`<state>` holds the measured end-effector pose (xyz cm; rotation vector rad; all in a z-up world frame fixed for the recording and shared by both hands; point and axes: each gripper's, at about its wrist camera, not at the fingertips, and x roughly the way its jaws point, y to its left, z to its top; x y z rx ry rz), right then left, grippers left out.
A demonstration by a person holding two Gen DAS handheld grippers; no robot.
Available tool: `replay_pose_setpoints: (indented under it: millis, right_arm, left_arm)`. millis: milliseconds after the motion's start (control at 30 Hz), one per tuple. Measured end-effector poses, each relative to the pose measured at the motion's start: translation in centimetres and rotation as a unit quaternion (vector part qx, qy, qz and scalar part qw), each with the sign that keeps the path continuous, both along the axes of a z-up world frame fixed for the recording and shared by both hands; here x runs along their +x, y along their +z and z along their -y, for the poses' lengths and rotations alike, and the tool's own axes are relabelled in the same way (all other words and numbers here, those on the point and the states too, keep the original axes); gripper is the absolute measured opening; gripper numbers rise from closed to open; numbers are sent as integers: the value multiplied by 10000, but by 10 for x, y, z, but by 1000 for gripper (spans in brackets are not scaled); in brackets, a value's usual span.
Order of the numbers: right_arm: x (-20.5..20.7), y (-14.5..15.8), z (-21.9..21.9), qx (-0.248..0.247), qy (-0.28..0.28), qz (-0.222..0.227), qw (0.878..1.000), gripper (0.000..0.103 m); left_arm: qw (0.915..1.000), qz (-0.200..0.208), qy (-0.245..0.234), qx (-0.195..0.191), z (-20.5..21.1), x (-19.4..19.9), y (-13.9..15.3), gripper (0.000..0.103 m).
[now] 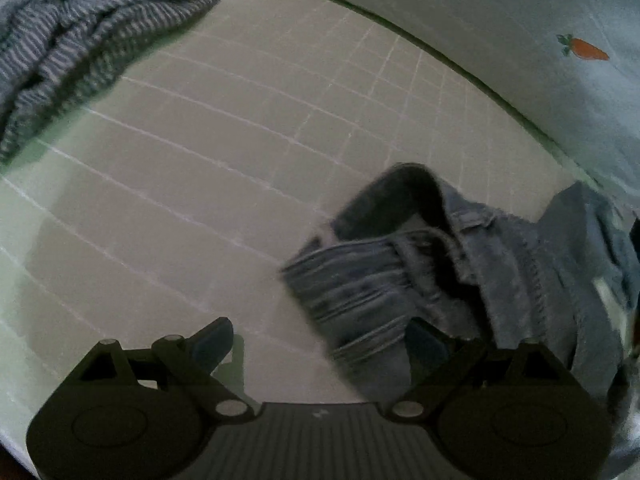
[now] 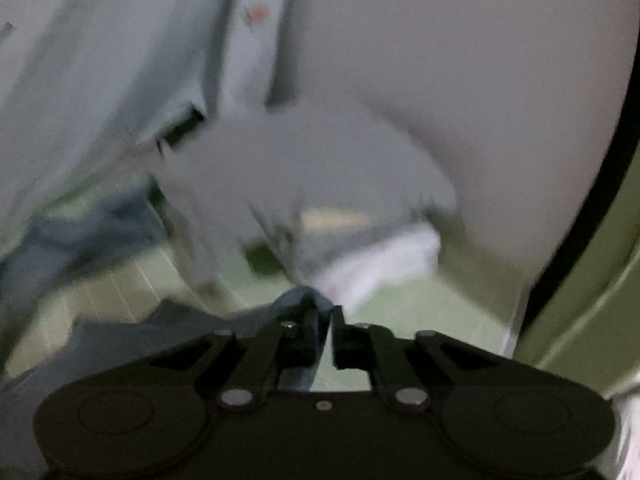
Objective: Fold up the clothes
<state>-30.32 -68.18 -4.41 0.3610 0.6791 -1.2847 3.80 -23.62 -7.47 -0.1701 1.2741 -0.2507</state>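
The jeans [image 1: 460,264] lie bunched on the green cutting mat [image 1: 208,168], and everything else is placed from them. In the left wrist view they sit toward the right of the mat, the waistband folded open so the dark inside shows, with the seams and stitching running down toward the camera. The left gripper [image 1: 320,344] hangs over the mat with its jaws spread wide and nothing between them; one finger stands over bare mat to the left of the jeans, the other sits at the jeans' near edge, though whether it touches the cloth cannot be told. Far from the jeans, at the mat's upper left corner, a striped grey garment [image 1: 76,40] lies in a crumpled heap. Beyond the mat's far edge, above and to the right of the jeans, a pale sheet [image 1: 520,60] printed with a small carrot [image 1: 588,49] is spread out. The right wrist view is heavily blurred. There the right gripper [image 2: 325,320] has its jaws nearly together, with a fold of blue denim [image 2: 296,298] rising between the fingertips, so it appears pinched on the jeans' edge. More denim trails off to the left over the mat [image 2: 400,300], and a pale grey blurred shape [image 2: 304,168] lies beyond it.
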Motion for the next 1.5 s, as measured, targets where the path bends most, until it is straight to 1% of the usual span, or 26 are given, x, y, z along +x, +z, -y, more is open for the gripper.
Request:
replay_pose_setpoints:
  millis: [33, 67, 133, 233, 267, 300, 333, 400, 467, 600, 733, 800, 867, 900, 1000, 1033, 1067, 1100, 1167, 1233, 1267, 1300, 1400, 1433, 1467, 1500]
  right_arm:
    - [-3, -8, 4, 123, 14, 95, 9999, 37]
    - [-2, -13, 5, 221, 42, 245, 9994, 54]
    - [1, -26, 7, 460, 150, 556, 9973, 58]
    - [20, -44, 11, 859, 201, 728, 9934, 60]
    - [27, -50, 14, 986, 213, 765, 9920, 60]
    - [34, -55, 14, 1099, 286, 789, 9904, 60]
    - [42, -59, 14, 1203, 362, 804, 9888, 61]
    - [54, -64, 5, 1267, 565, 673, 9880, 64]
    - [65, -66, -4, 1326, 737, 541, 9869, 65]
    - [73, -70, -22, 1389, 857, 499, 9853, 65]
    - [73, -65, -30, 1448, 849, 615, 9839, 66]
    - [73, -62, -35, 1497, 847, 721, 9825, 66]
    - [74, -61, -41, 1527, 875, 788, 9812, 66]
    - [74, -61, -44, 1535, 902, 806, 9807, 66]
    - [77, -62, -54, 1573, 921, 846, 9796, 68]
    - [77, -62, -56, 1587, 918, 855, 9793, 69]
    - [79, -62, -58, 1597, 904, 853, 9793, 70]
    - [80, -62, -60, 1608, 892, 849, 9793, 70]
    - [84, -62, -63, 1631, 912, 823, 9789, 71]
    - [88, -62, -65, 1656, 918, 869, 9781, 72]
    - [90, -63, -65, 1695, 950, 907, 9767, 72]
    - [93, -63, -65, 1735, 981, 944, 9754, 73]
    - [102, -66, -66, 1851, 1069, 971, 9721, 74]
    - [103, -65, -67, 1853, 1116, 974, 9715, 74]
    - [105, -65, -68, 1854, 1165, 977, 9708, 74]
    - [106, -64, -68, 1850, 1222, 982, 9702, 74]
  left_arm:
    - [10000, -49, 45, -57, 5, 3, -3, 93]
    - [9998, -105, 79, -122, 9, 7, -5, 93]
    - [9994, -203, 150, -241, 16, 12, -9, 91]
    - [9989, -273, 291, -247, 23, 14, -12, 71]
    - [9991, -220, 328, -184, 23, 13, -11, 53]
    - [9990, -167, 379, -136, 22, 11, -11, 41]
    - [9988, -126, 434, -166, 19, 10, -11, 39]
    - [9978, -54, 528, -392, 10, 8, -10, 24]
    - [9976, 83, 494, -485, 5, 7, -7, 19]
    - [9977, 316, 527, -288, -6, 16, -1, 19]
    - [9954, 533, 782, -153, -40, 48, 4, 19]
    - [9939, 712, 839, -19, -57, 67, 8, 19]
    - [9928, 848, 803, 264, -68, 85, 12, 19]
    - [9921, 877, 811, 371, -72, 92, 15, 22]
    - [9904, 871, 977, 446, -79, 103, 25, 34]
    - [9904, 898, 974, 403, -80, 101, 29, 38]
    - [9909, 938, 917, 299, -80, 99, 33, 45]
    - [9915, 975, 852, 154, -79, 98, 36, 52]
    - [9924, 975, 713, -237, -74, 87, 41, 59]
    - [9933, 841, 514, -611, -66, 80, 37, 66]
    - [9938, 732, 407, -731, -59, 78, 32, 70]
    - [9940, 622, 299, -851, -52, 76, 28, 70]
    - [9946, 422, 233, -917, -37, 69, 14, 70]
    - [9940, 397, 241, -985, -33, 67, 11, 68]
    - [9938, 412, 226, -1004, -30, 65, 10, 62]
    - [9943, 452, 194, -943, -26, 62, 11, 38]
